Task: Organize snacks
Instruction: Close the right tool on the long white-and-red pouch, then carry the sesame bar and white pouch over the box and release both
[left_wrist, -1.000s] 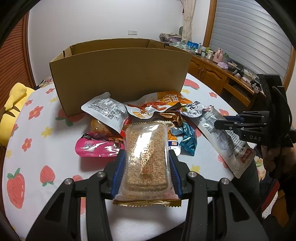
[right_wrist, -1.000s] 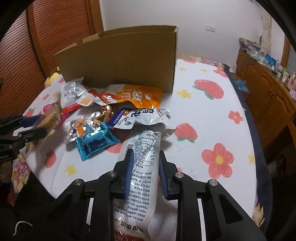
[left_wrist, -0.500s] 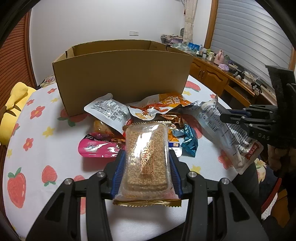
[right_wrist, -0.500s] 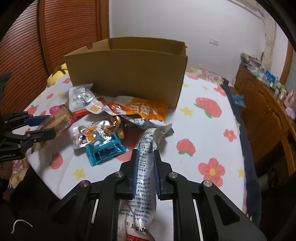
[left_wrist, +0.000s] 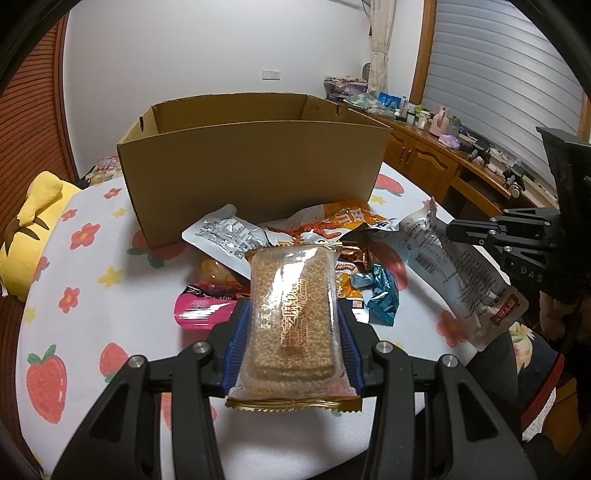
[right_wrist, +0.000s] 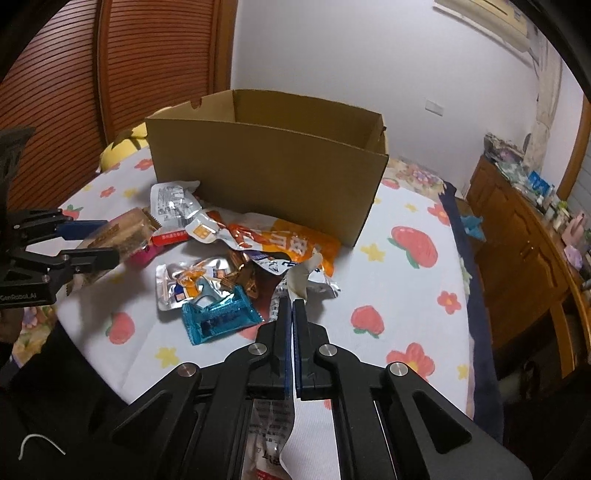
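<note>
Your right gripper (right_wrist: 291, 306) has pinched flat on the long clear pouch (left_wrist: 443, 266) and lifted it off the table's near edge; a second ago its jaws stood wider. The left gripper (left_wrist: 293, 332) clamps the sesame candy pack (left_wrist: 291, 314), unchanged. Carry both over the cardboard box (right_wrist: 266, 166) at the far edge, clearing its front wall before letting go.

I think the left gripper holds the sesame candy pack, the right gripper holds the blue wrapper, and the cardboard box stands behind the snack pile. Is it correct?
Not quite. The right gripper is shut on the clear pouch, not the blue wrapper, which lies on the table; the right wrist view shows this. The left gripper does hold the sesame candy pack, and the cardboard box stands behind the pile.
</note>
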